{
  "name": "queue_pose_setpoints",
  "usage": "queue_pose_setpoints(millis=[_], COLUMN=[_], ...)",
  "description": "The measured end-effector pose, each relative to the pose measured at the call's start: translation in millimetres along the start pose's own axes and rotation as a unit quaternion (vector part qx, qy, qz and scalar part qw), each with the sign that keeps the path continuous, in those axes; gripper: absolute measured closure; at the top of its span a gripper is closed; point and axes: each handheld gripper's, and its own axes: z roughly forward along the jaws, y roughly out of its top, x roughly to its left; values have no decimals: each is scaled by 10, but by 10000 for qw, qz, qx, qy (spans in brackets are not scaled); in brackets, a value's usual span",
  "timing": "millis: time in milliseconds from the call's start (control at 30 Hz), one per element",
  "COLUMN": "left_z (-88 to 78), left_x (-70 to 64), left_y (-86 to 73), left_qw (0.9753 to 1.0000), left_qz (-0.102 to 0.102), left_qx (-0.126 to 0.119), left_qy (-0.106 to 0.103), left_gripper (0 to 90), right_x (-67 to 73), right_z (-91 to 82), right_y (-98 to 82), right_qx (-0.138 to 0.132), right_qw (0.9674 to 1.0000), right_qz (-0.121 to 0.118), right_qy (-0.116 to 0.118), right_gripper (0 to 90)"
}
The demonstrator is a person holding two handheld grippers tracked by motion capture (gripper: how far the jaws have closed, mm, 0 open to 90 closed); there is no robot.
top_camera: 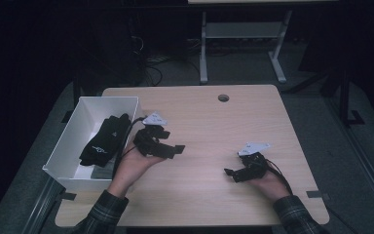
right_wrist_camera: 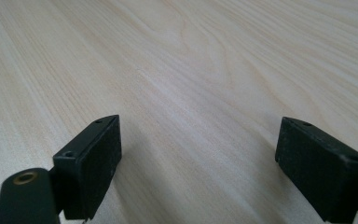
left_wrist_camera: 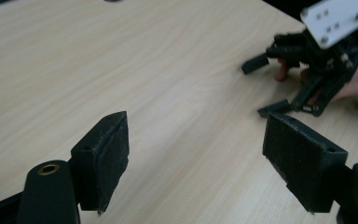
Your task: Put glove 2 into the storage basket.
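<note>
Black gloves (top_camera: 104,139) lie in the white box (top_camera: 78,114) just left of the left gripper (top_camera: 168,146), long axis pointing away up the table; both grippers' jaws, right gripper (top_camera: 231,173) included, gape empty

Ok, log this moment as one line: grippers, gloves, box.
left gripper: open, empty, beside box | right gripper: open, empty, over bare table | black gloves: inside white box
</note>
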Motion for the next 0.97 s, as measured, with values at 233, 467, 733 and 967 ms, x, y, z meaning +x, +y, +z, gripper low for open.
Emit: queue_pose_setpoints(millis=[233, 467, 733, 967], left_z=[310, 596, 780, 819], left_x=[-52, -66, -61, -69], left_y=[-223, -480, -682, -726], left_qw=[9997, 9988, 9964, 9947], left_qz=[203, 307, 453, 527], left_qx=[95, 382, 694, 868], left_qy=[-3, 2, 158, 180], left_gripper=[204, 181, 176, 174], right_x=[0, -1, 0, 0], right_z=[0, 0, 0, 0], right_y=[0, 0, 0, 0], right_qx=[0, 3, 4, 3], right_qw=[10000, 10000, 10000, 10000], right_qz=[2, -3, -2, 0], right_qy=[0, 0, 1, 0], right_gripper=[143, 144, 143, 144])
